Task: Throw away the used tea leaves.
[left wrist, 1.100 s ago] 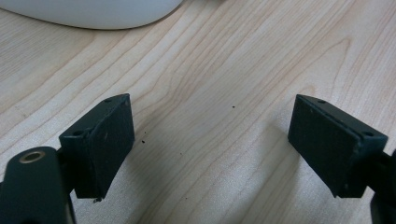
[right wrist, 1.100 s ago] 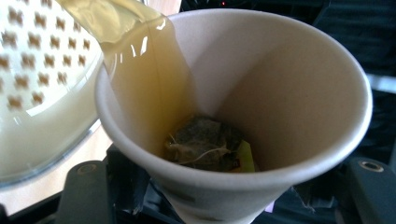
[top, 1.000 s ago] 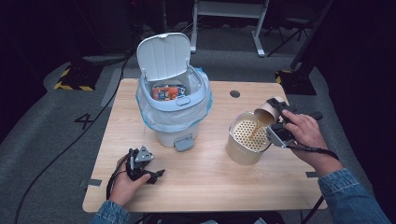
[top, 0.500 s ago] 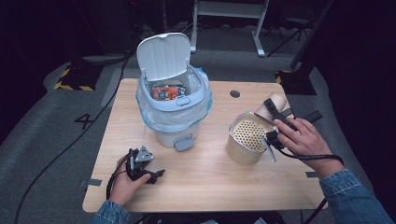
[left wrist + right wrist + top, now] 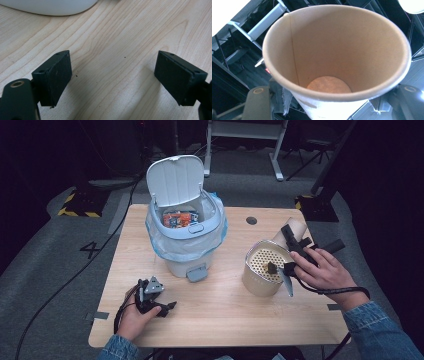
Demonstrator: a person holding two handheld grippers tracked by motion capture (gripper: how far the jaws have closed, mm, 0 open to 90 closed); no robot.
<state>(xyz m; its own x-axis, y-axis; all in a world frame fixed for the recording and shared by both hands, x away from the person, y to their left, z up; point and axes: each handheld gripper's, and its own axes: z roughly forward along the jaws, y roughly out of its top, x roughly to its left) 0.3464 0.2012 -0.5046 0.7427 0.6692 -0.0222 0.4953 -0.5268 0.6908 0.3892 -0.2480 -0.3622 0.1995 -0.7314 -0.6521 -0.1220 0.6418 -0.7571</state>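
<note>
The right tongs (image 5: 295,237) grip a brown paper cup (image 5: 289,231), clamped from both sides; in the right gripper view the cup's empty inside (image 5: 329,85) hides the pads. The cup sits tilted just behind a perforated container (image 5: 262,267), near the counter's (image 5: 225,320) right edge. The left tongs (image 5: 167,306) rest wide apart on bare wood at the front left, well clear of the open-lidded bin (image 5: 185,227); the bin's contents are hard to make out.
</note>
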